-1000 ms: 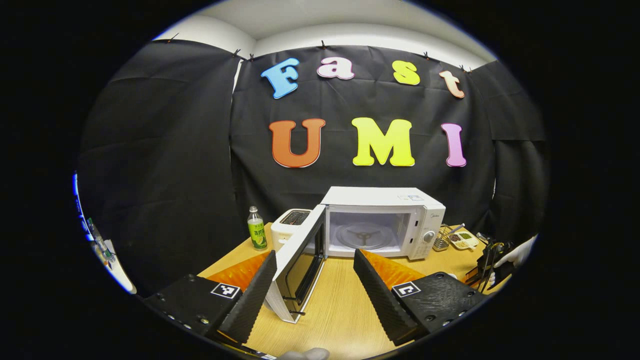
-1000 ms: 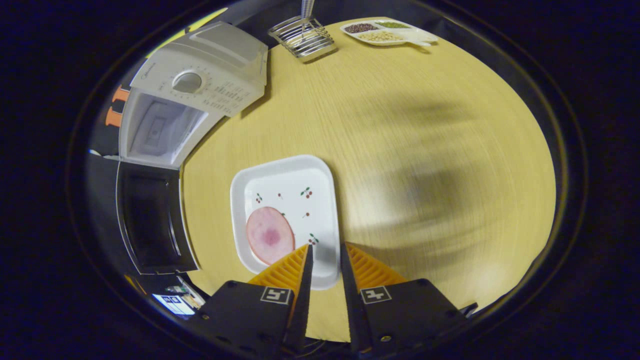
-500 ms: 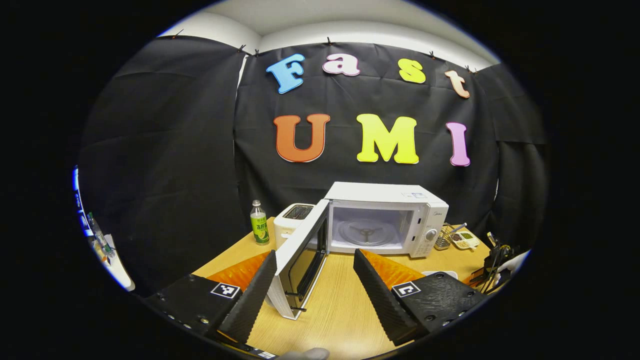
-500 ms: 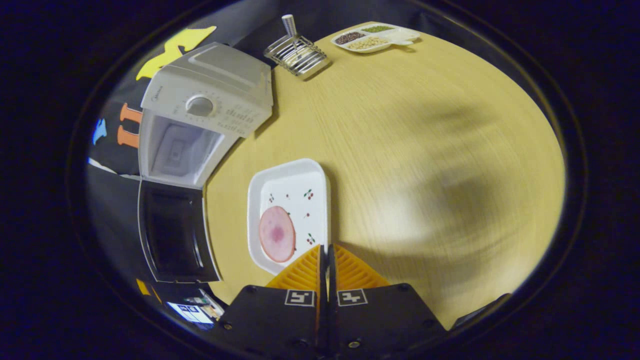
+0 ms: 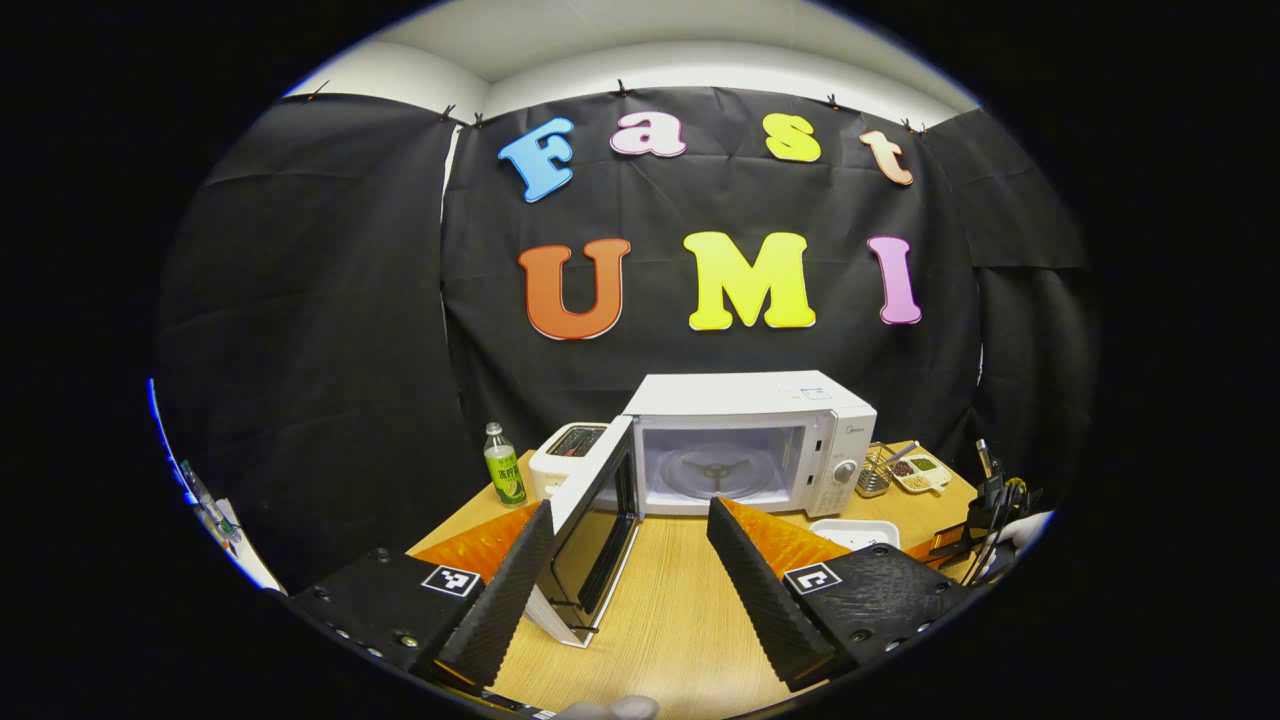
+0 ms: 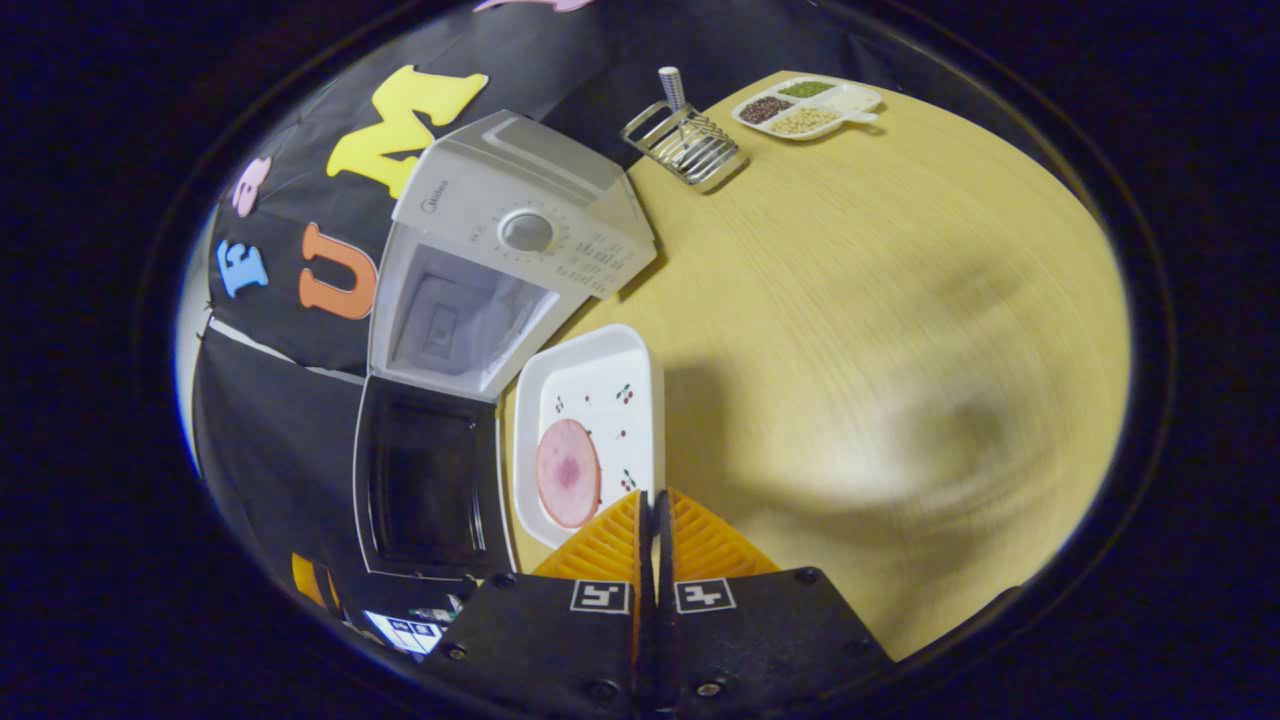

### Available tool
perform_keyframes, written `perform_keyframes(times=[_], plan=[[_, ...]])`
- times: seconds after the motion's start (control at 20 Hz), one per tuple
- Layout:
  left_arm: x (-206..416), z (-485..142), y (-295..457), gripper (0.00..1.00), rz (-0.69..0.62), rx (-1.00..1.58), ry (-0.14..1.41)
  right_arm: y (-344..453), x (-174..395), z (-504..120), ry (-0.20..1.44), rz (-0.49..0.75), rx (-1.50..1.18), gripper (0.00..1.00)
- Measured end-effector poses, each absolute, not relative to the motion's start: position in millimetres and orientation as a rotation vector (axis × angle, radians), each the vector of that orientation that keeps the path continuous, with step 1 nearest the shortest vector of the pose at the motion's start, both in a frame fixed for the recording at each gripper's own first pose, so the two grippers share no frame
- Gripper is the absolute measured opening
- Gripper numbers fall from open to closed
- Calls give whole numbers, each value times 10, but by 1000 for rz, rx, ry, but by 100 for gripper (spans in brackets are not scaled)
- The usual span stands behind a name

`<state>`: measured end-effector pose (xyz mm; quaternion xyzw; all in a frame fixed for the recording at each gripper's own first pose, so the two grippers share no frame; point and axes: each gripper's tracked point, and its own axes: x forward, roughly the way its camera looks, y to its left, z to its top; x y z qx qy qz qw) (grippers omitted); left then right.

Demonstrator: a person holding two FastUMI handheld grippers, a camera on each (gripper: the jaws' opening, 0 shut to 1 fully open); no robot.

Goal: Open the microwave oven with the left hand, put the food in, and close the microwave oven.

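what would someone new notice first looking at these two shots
Probably the white microwave at the back of the wooden table, its door swung wide open toward the left gripper, whose fingers are spread apart. Next, in the right gripper view, the white tray with a pink slice of ham just in front of the open oven, the right gripper closed on the tray's near edge.

wooden table (image 6: 900, 300), microwave (image 6: 520, 240), toaster (image 5: 562, 455), bottle (image 5: 503, 465)
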<state>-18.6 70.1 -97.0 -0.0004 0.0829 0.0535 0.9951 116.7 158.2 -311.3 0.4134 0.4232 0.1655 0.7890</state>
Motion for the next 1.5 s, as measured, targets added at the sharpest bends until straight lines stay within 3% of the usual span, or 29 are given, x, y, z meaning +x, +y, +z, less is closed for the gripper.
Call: perform_keyframes(times=[0.25, 0.35, 0.55, 1.05, 1.3, 1.35, 1.5], plan=[[-122, -844, 523, 94, 84, 38, 153, 2145, 1382, -2751, 831, 304, 961, 0], [-77, -837, 467, 94, 103, 60, 169, 2371, 1516, -2640, 795, 311, 997, 3], [12, -843, 359, 94, 91, 84, 176, 2597, 1885, -2634, 726, 190, 1064, 0], [8, -1065, 669, 94, 29, 56, 166, 3462, 2932, -2482, 486, 0, 1301, 3], [-43, -1214, 916, 94, 18, 75, 178, 3705, 3443, -2669, 459, -125, 1315, 4], [-45, -1232, 978, 94, 26, 76, 177, 3728, 3567, -2702, 453, -145, 1313, 0], [-43, -1331, 1075, 95, 43, 40, 190, 3900, 3825, -2743, 471, -138, 1316, 4]])
